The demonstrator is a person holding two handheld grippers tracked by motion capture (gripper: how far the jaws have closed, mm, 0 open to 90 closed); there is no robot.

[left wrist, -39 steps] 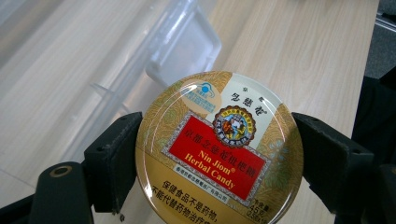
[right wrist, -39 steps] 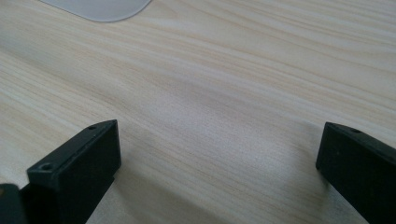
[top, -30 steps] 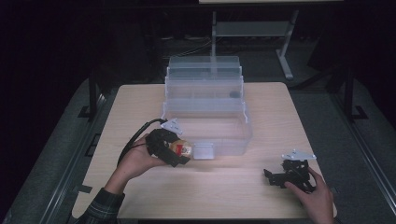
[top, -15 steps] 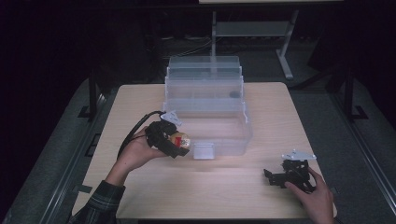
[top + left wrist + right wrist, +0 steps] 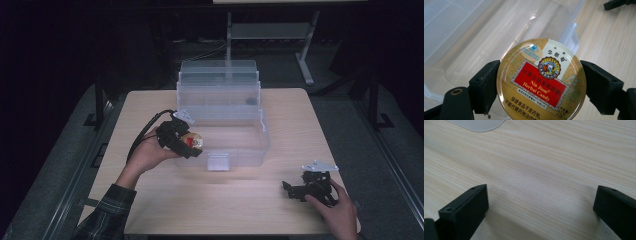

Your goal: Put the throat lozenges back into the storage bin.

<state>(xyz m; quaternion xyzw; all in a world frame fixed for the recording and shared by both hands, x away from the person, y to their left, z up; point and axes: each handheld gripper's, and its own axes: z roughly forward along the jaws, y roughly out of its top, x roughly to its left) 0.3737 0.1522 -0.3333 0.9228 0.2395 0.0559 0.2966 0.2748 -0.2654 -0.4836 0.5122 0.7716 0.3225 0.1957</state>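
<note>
Dark floor and black curtains ring a pale wooden table (image 5: 225, 200), with a metal stand at the far side of the room. At the table's middle sits a clear plastic box (image 5: 235, 142), its lid (image 5: 218, 75) standing open at the far edge and a small latch tab on its near wall. On the left, the person's left hand (image 5: 147, 152) holds the left gripper (image 5: 186, 142) just over the box's near-left corner, and its two black jaws are clamped on the rim of a round gold candy tin (image 5: 541, 80), one jaw at each side, the printed face turned up toward the gripper's camera. The tin hangs above the box's rim and floor rather than resting on anything, and being round it has no long axis to mind; the open box lies straight below and to the right of it, so I judge a short lowering and a release would drop it inside. Far off at the near-right corner, the right gripper (image 5: 305, 189) rests on the table in the right hand (image 5: 337, 212), jaws spread wide over bare wood, holding nothing.
</note>
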